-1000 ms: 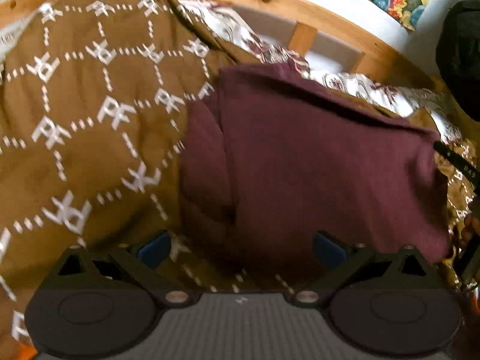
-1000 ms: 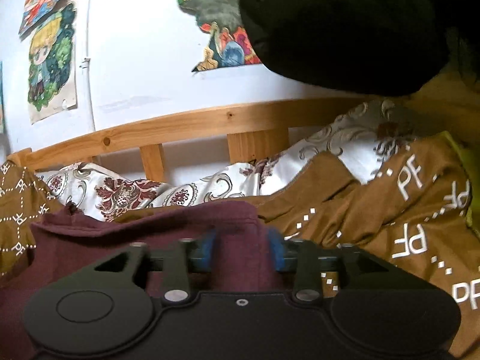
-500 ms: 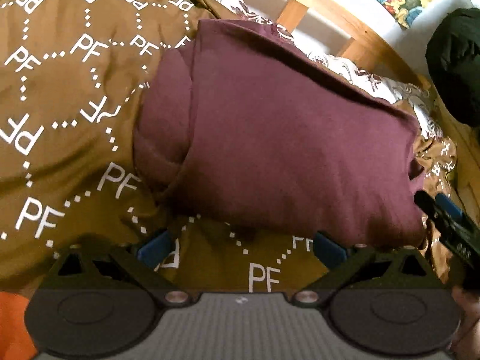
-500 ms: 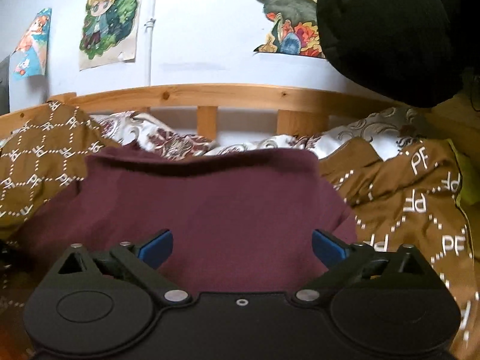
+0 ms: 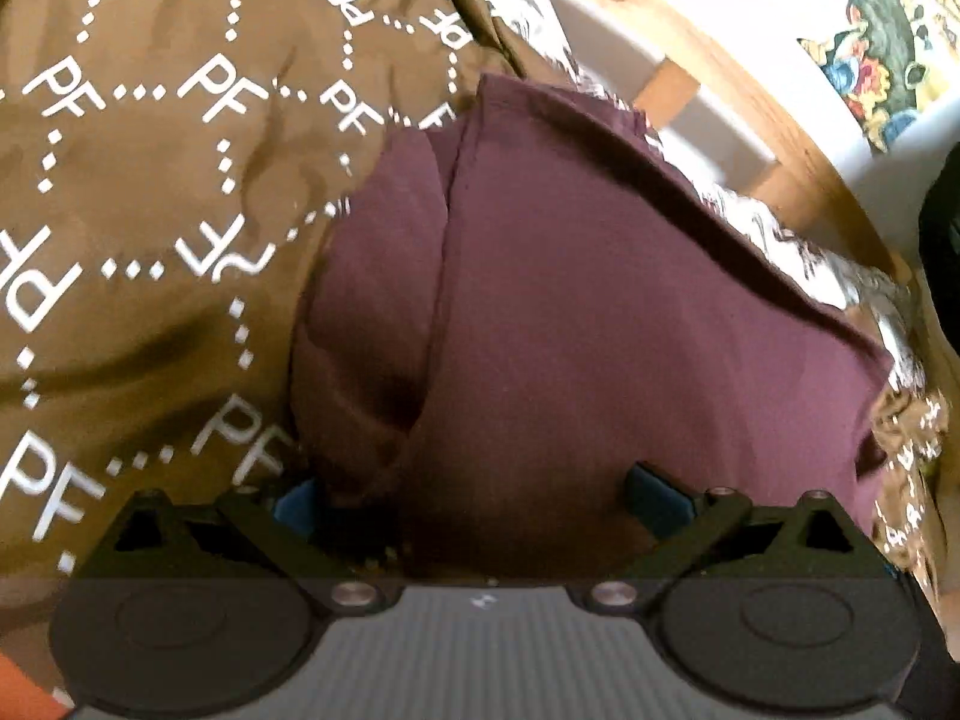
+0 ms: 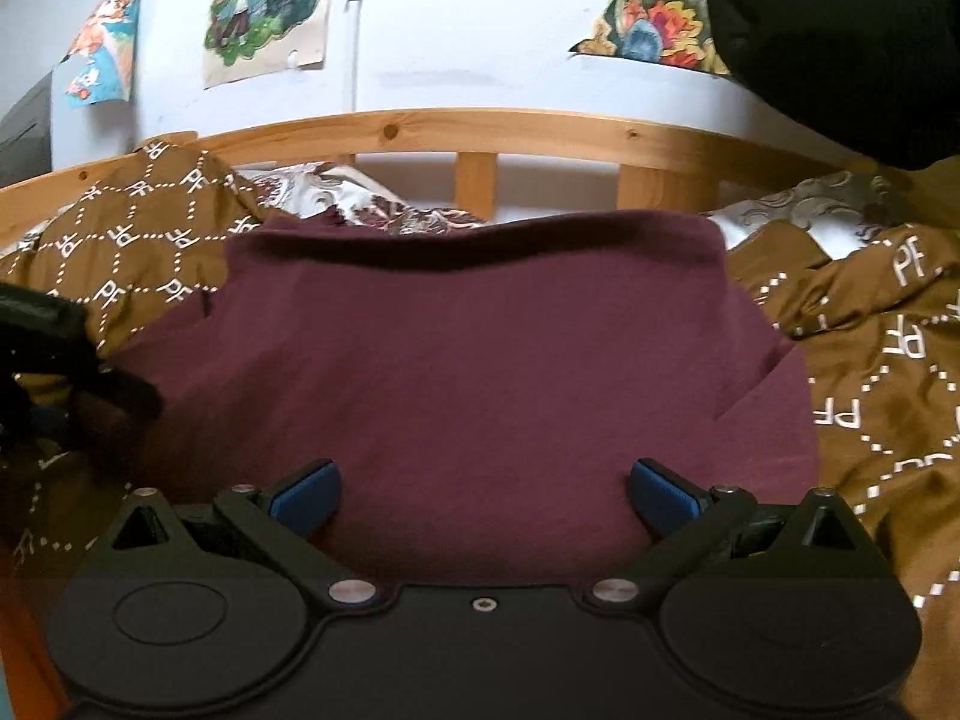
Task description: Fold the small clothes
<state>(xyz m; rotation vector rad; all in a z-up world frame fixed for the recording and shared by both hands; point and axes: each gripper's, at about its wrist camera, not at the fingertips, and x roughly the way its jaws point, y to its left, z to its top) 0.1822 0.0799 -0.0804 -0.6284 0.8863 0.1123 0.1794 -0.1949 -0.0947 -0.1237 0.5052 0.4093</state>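
Lying folded on the brown bedspread (image 6: 888,360), a maroon garment (image 6: 480,360); both grippers, left (image 5: 474,495) and right (image 6: 483,495), hover over its near edge, jaws spread wide, gripping nothing.

Matt maroon cloth garment (image 6: 480,360); smooth wooden bed rail (image 6: 420,132).

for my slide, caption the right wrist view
Open right gripper poised over a folded maroon garment on a brown blanket.

You have a plain maroon garment (image 6: 480,360) on a brown blanket (image 5: 150,180) (white dotted diamonds, "PF" letters), blue-padded fingers (image 6: 303,492).
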